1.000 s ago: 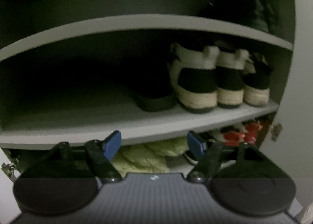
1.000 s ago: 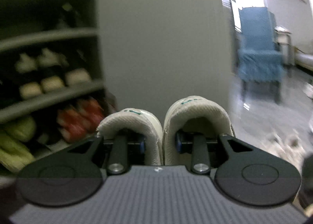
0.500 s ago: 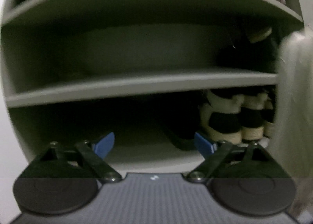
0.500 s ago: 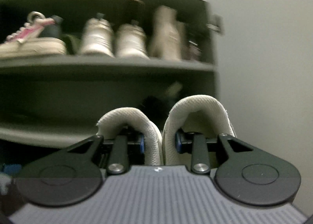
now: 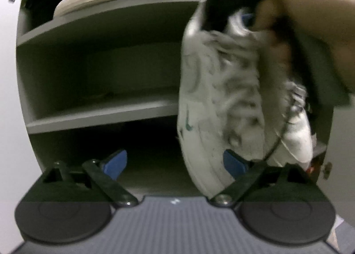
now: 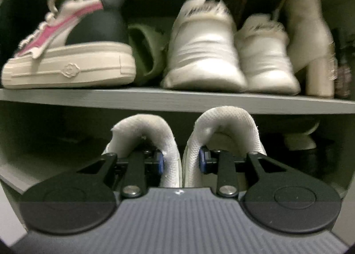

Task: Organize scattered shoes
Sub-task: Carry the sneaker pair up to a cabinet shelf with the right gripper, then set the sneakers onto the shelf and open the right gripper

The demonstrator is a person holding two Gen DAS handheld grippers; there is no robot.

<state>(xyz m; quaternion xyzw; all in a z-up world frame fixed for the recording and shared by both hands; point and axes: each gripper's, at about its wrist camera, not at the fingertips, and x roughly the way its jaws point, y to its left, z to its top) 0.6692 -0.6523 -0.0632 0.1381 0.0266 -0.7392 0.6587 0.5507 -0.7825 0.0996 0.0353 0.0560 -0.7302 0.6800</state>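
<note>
Two white sneakers (image 6: 182, 143) sit clamped in your right gripper (image 6: 180, 163), near the shelf edge (image 6: 177, 100); your left gripper (image 5: 175, 163) is opening, seemingly empty.

On the upper shelf (image 6: 177, 98), a platform sandal (image 6: 66, 63) sits at ten o'clock, a slide (image 6: 146, 54) just right of it, two sneakers (image 6: 204, 54) at one o'clock, a heeled boot (image 6: 310, 43) at two. Below the shelf, the held pair of shoes (image 6: 182, 138) sits side by side at centre.
</note>
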